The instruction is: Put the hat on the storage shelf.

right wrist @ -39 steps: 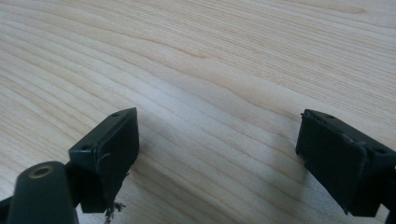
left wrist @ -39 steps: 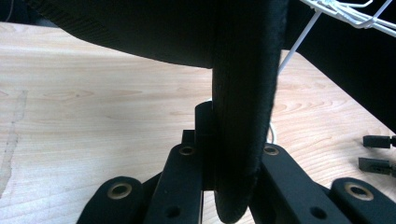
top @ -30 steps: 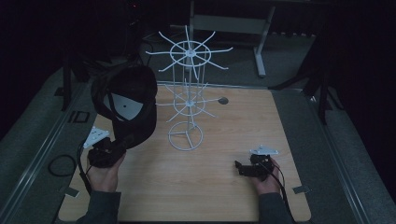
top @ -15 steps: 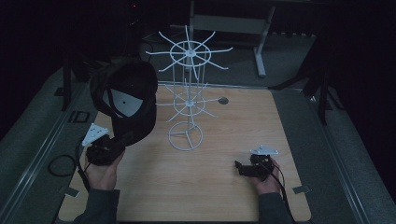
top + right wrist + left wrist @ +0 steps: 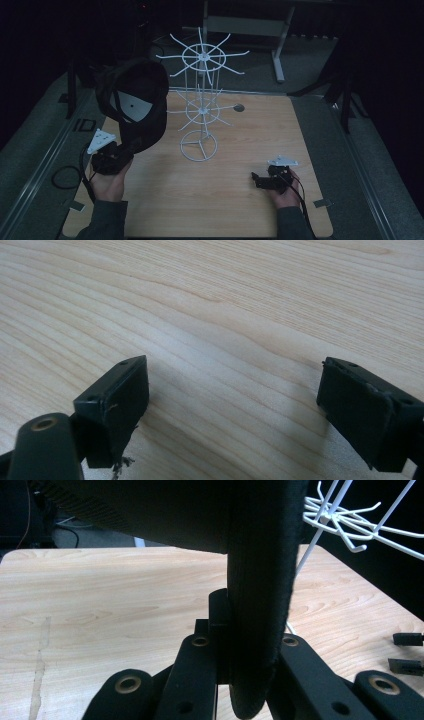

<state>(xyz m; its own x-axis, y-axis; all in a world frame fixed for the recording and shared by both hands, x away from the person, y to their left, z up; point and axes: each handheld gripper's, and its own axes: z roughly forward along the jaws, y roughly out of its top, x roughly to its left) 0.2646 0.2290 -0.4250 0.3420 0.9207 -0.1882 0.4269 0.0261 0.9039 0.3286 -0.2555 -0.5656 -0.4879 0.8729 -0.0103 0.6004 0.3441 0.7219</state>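
A black cap [image 5: 135, 100] hangs in the air at the table's left, its pale inner lining turned toward the camera. My left gripper [image 5: 120, 150] is shut on the cap's brim from below. In the left gripper view the jaws press both sides of the dark brim [image 5: 260, 605]. A white wire hat stand [image 5: 200, 100] with two tiers of hooks rises mid-table, just right of the cap. My right gripper [image 5: 256, 180] rests low at the front right, pointing left. Its jaws stand wide open [image 5: 235, 400] over bare wood.
The light wooden table [image 5: 250, 130] is ringed by grey carpet and dark surroundings. A small dark round hole [image 5: 239, 107] sits behind the stand. The stand's ring base [image 5: 199, 149] stands on the wood between my two hands.
The cap has risen slightly in the left gripper's hold. The right gripper has stayed where it was.
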